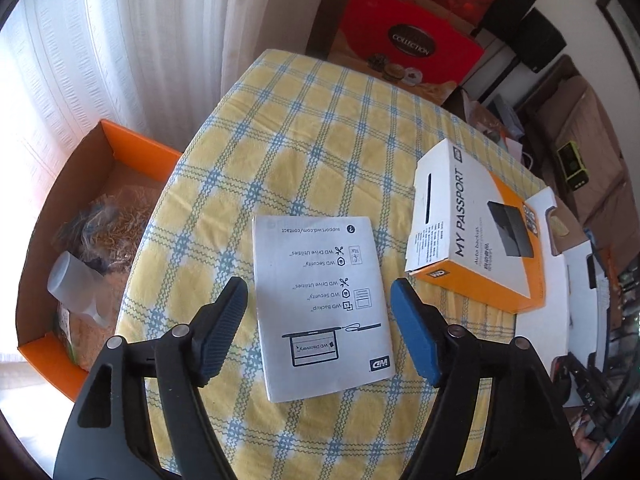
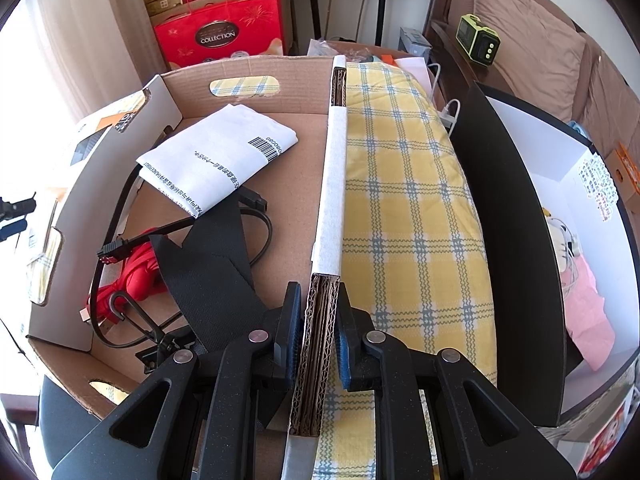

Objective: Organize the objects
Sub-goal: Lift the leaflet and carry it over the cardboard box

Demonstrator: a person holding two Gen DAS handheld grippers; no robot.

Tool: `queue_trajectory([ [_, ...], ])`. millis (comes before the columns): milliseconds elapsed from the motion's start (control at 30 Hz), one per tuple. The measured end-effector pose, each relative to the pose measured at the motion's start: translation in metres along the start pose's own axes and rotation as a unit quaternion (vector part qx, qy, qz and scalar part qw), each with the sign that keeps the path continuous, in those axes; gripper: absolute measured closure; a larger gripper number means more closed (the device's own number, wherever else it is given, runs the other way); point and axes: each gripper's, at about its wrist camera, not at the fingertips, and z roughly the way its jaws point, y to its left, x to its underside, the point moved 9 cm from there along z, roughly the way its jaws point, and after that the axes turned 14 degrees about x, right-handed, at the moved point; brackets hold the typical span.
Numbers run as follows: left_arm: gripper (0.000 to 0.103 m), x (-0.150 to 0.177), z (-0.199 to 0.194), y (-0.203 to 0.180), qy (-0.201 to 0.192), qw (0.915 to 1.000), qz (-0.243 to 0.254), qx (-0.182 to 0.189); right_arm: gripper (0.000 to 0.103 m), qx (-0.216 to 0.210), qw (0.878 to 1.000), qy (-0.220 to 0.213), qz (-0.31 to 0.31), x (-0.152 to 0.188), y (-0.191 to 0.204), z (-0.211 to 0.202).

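A white WD booklet (image 1: 320, 304) lies flat on the yellow checked tablecloth (image 1: 304, 152). My left gripper (image 1: 318, 286) hangs over it, open, one finger on each side and neither pad touching it. An orange and white "My Passport" box (image 1: 476, 232) stands just right of the booklet. My right gripper (image 2: 319, 286) is shut on the right wall (image 2: 332, 184) of a shallow cardboard box (image 2: 248, 100). Inside that box lie a folded white leaflet (image 2: 220, 160), black cables (image 2: 120, 208), a black strap (image 2: 212, 264) and a red item (image 2: 132, 280).
An orange open box (image 1: 132, 148) with loose contents sits below the table's left edge. A red "Collection" gift box (image 1: 408, 44) stands behind the table. A black-walled white box (image 2: 516, 240) stands to the right of the cardboard box, with a strip of tablecloth between them.
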Motion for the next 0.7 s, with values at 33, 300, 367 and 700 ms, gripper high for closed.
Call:
queue_trajectory([
  [33, 0.032, 0.002, 0.003, 0.0, 0.002, 1.0, 0.002, -0.002, 0.088, -0.001, 1.0, 0.0, 0.0, 0.0, 0.0, 0.0],
  [300, 0.018, 0.014, 0.012, -0.016, 0.004, 0.9987, 0.043, -0.028, 0.087, 0.0, 1.0, 0.0, 0.001, 0.0, 0.0, 0.0],
  [367, 0.023, 0.017, 0.015, -0.019, 0.002, 0.997, 0.061, -0.047, 0.087, 0.0, 1.0, 0.001, 0.001, 0.0, 0.0, 0.001],
  [700, 0.066, 0.024, 0.013, -0.039, -0.002, 0.9917, 0.11, -0.067, 0.087, 0.0, 1.0, 0.001, 0.0, 0.001, -0.001, 0.002],
])
